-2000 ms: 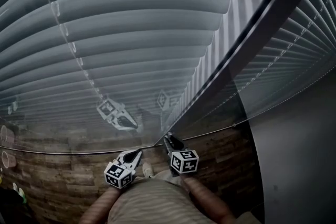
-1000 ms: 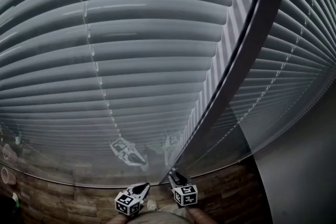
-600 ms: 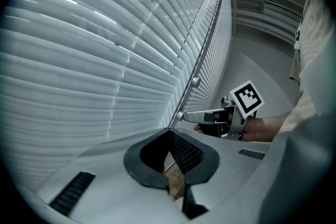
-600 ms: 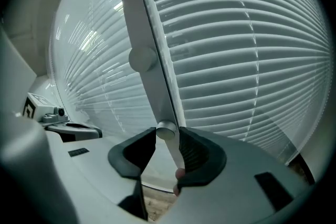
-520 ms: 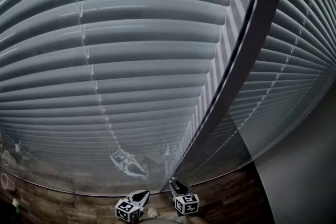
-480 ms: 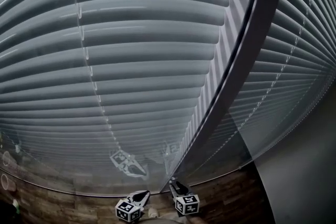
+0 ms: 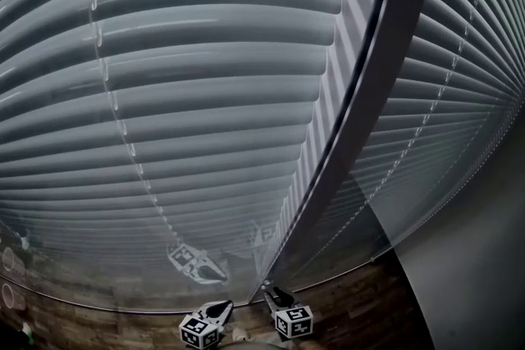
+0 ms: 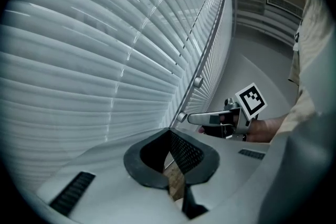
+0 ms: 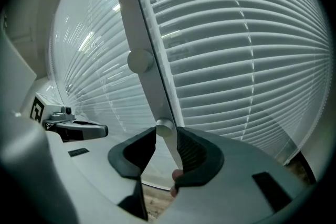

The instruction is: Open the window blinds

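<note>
- The window blinds (image 7: 205, 70) fill the view on both sides of the upright window post (image 9: 144, 34). Their slats lie flat and overlapping, so the blinds read as closed.
- Reflections of both grippers on the left of the post suggest that the slats sit behind a glass pane (image 7: 123, 275). They are probably not reachable directly.
- Two small round knobs are mounted on the post, the upper knob (image 9: 140, 60) above the lower knob (image 9: 164, 126).
- The right gripper (image 9: 166, 132) has the lower knob between its jaw tips. The pads appear to be clamped on the knob's sides.
- The left gripper (image 8: 168, 134) is just left of the post and low, beside the right gripper. Its jaw tips meet and nothing is held between them.
- The knob looks hard, smooth and light, so it is likely slippery. The likely hold is square across its rim with the pads well over it, and the gripper would turn it about its own axis.
- The slats look thin and light and would bend easily. The knob is probably the proper place to grasp, not the slats.
</note>
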### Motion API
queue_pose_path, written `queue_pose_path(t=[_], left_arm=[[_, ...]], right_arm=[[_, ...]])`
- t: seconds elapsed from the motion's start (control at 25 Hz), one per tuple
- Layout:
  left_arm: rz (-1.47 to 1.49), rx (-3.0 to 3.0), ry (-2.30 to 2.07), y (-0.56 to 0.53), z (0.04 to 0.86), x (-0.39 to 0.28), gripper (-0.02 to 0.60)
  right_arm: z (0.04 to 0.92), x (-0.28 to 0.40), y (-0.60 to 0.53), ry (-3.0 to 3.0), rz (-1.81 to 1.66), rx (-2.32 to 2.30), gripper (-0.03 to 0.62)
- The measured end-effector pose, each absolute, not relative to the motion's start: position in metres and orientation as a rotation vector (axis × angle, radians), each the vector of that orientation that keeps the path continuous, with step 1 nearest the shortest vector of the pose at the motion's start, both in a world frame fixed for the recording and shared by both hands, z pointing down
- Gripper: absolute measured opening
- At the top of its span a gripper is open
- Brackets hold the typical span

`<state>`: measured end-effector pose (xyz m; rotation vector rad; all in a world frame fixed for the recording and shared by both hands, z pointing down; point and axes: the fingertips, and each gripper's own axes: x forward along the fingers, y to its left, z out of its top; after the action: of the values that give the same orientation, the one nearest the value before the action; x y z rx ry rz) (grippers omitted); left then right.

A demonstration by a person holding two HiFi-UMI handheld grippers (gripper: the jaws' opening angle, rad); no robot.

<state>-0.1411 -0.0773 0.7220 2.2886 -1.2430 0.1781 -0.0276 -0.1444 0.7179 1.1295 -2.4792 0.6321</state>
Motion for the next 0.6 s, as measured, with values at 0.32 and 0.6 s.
queue_pose_path(t=[0.32,0.6], left_arm=[[0.162,2.27,-1.257,-0.08,0.719,-0.144,0.011],[0.182,2.275,-1.268,-0.084,0.717,-0.142,0.011]], right_arm=[[0.715,-0.015,-0.151,-2.483,0.693,1.194,0.129],[0.714,-0.002,-0.157,-2.479,0.761,1.233,0.129]])
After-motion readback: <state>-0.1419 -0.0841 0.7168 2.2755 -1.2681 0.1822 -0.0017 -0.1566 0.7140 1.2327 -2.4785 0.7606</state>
